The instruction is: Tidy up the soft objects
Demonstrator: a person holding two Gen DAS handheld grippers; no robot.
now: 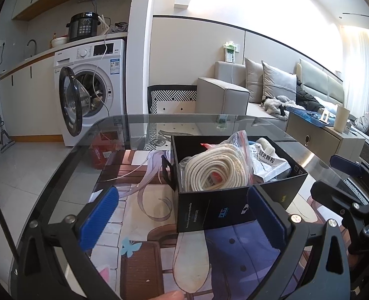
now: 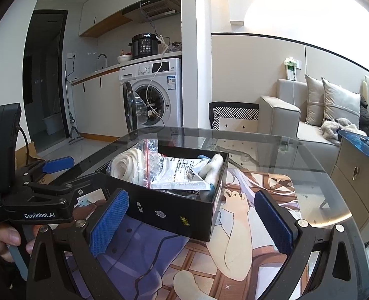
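Soft objects, a rope coil (image 1: 215, 170) and packets, sat packed in the black box (image 2: 177, 210) on the table (image 1: 124, 130), probably finished; left claw (image 1: 184, 220) and right claw (image 2: 191, 220) both stood wide, empty.

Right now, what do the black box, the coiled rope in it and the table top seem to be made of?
Black box: probably matte cardboard, with thin folded walls and printed logos.
Coiled rope: looks like off-white braided cotton, soft and dull, inside a clear plastic zip bag.
Table top: glass, glossy and see-through, reflecting the room, with a printed mat visible underneath.
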